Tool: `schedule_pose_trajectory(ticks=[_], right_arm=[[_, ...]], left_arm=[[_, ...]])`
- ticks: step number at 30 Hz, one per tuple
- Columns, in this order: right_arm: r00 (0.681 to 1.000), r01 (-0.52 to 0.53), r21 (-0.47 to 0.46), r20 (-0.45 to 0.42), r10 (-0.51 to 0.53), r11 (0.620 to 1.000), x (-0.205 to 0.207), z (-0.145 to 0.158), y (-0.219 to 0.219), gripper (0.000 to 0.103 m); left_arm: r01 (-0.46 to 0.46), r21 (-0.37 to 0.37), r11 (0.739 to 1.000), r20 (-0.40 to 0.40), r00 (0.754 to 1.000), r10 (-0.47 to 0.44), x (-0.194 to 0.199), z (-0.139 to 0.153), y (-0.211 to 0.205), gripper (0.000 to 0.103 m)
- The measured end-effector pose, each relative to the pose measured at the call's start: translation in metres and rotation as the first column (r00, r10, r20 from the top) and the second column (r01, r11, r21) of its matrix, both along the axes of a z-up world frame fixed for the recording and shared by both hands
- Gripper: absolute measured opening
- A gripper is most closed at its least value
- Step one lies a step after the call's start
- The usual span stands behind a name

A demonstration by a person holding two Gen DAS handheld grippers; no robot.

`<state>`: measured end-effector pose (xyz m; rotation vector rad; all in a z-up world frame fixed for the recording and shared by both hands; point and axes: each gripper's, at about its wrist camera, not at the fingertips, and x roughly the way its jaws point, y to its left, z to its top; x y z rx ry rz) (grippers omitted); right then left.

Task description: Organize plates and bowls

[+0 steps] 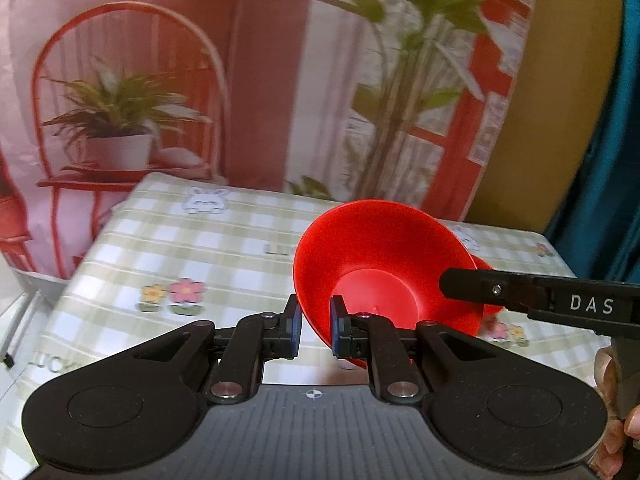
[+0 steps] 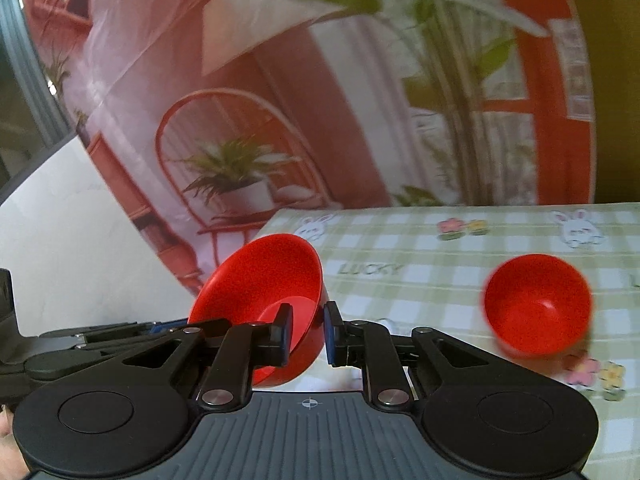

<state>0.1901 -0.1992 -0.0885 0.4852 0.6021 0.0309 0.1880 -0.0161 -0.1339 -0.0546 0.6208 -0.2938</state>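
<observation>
While both grippers pinched the same red bowl [image 1: 380,264] by its rim, it hung tilted above the checked tablecloth [image 1: 224,240]. The left gripper [image 1: 315,330] had its pads nearly closed across the near wall. The right gripper [image 2: 306,334] clamped the opposite wall, one pad inside the bowl, one outside. A second red bowl [image 2: 538,306] sat on the cloth, well apart to the right.

Judgement: the step looked like a handover or a two-handed carry toward nesting. To do it well, one gripper should let go only once the other's hold was firm, then level the bowl before lowering it into the second one.

Hard to make out: the second bowl was motion-blurred, the table edges were cut off, and no plates were in view.
</observation>
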Motion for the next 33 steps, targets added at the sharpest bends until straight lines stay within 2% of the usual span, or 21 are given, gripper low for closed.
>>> schedule_pose_trajectory(ticks=[8, 13, 16, 27, 33], right_arm=[[0.996, 0.089, 0.048, 0.024, -0.090, 0.995, -0.025, -0.006, -0.043, 0.017], [0.992, 0.122, 0.092, 0.032, -0.125, 0.988, -0.034, -0.019, -0.071, 0.019], [0.989, 0.145, 0.106, 0.024, -0.149, 0.984, -0.034, -0.029, -0.090, 0.019], [0.970, 0.244, 0.081, -0.027, -0.242, 0.966, -0.023, -0.061, -0.151, 0.019], [0.959, 0.278, 0.072, -0.073, -0.273, 0.958, -0.018, -0.083, -0.170, 0.019]], left_arm=[[0.061, 0.033, 0.998, -0.005, 0.998, -0.061, 0.000, 0.001, -0.048, 0.016], [0.072, 0.028, 0.997, -0.022, 0.997, -0.072, 0.008, -0.002, -0.072, 0.016], [0.088, 0.054, 0.995, -0.027, 0.996, -0.087, 0.016, -0.006, -0.090, 0.016], [0.175, 0.083, 0.981, -0.080, 0.983, -0.168, 0.074, -0.027, -0.151, 0.016], [0.204, 0.104, 0.973, -0.108, 0.975, -0.192, 0.091, -0.041, -0.173, 0.016]])
